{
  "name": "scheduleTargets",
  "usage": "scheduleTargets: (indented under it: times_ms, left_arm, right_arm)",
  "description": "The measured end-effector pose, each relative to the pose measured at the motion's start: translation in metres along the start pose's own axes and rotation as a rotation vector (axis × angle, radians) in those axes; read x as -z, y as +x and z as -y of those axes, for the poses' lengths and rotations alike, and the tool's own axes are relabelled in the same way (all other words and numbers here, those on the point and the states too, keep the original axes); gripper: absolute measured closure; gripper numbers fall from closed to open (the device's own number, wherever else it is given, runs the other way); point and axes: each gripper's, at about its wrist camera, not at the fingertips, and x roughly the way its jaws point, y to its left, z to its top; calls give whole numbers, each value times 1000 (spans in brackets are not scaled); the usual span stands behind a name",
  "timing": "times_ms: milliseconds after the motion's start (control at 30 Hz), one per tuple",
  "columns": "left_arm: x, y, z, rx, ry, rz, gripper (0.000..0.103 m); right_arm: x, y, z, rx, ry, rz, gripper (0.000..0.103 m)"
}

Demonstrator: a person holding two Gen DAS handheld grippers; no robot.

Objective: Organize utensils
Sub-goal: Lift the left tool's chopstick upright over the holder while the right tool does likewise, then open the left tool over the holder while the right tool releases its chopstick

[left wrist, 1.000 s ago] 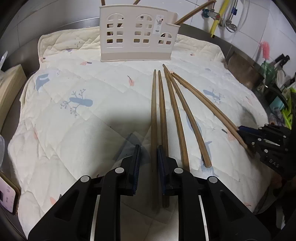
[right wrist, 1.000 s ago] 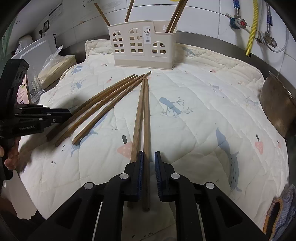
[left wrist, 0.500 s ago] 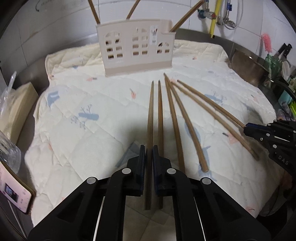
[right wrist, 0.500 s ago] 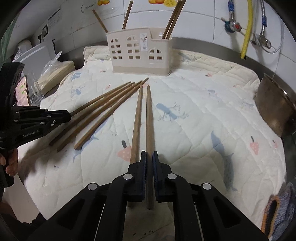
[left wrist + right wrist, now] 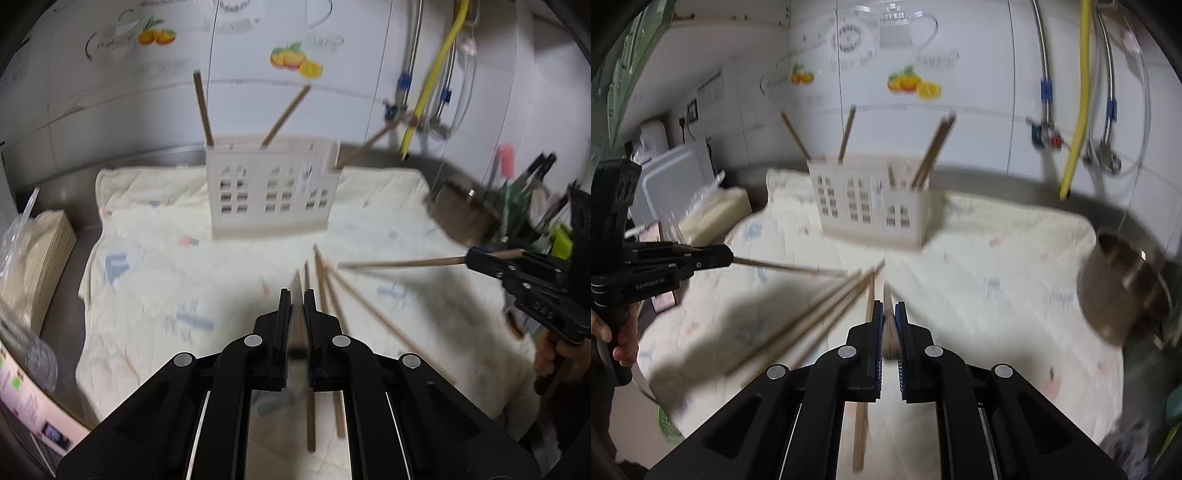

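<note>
Two chopsticks are held at once, one per gripper, each clamped near its thick end. The left chopstick (image 5: 296, 295) is pinched between the narrowly set fingers of the left gripper (image 5: 295, 306); its long axis runs straight out from the fingers, tip forward, aimed at the holder (image 5: 273, 192). The same stick is seen from the right wrist view (image 5: 783, 266), projecting level from the left gripper (image 5: 727, 256), clear of the cloth.

The right chopstick (image 5: 887, 317) is gripped in like manner by the right gripper (image 5: 887, 314), fingers nearly closed on it, tip likewise pointed toward the holder (image 5: 871, 206). From the left wrist view it is seen (image 5: 402, 263) lifted, roughly level, sticking out of the right gripper (image 5: 471, 256).

The holder is stood upright at the far edge of the quilt (image 5: 140, 266), dead ahead of both grippers, several chopsticks already leaning in it. Neither gripper is judged clearly nearer. About four loose chopsticks (image 5: 325, 295) are left lying on the quilt, fanned, tips toward the holder.

Judgement: each stick lies near horizontal, so a tip-down tilt over an open compartment is called for before release. Motion blur is heavy; which compartment is meant cannot be told.
</note>
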Motion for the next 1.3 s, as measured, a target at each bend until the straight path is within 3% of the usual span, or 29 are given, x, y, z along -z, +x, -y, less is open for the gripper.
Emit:
scheduleTargets:
  times_ms: [300,567,933,1100,1300]
  left_arm:
    - [-45,0,-2,13,46,21,97]
    - [-109,-21,-3,20,97,88,97]
    - [-194,-49,-3,-68,155,217,97]
    - [-208,-24,-13,-131,146,201,97]
    - [-200,24,-42,-102,49,101,97]
  right_arm:
    - [-64,2,6,-37,-26,44,96]
    - [-129,1,15,-75,-46,65,96]
    - [-199,-3,28,-69,-43,118,96]
    - [-209,14,26,-57,-46,111,96]
    - [-206,47,24,-51,-45,63,96]
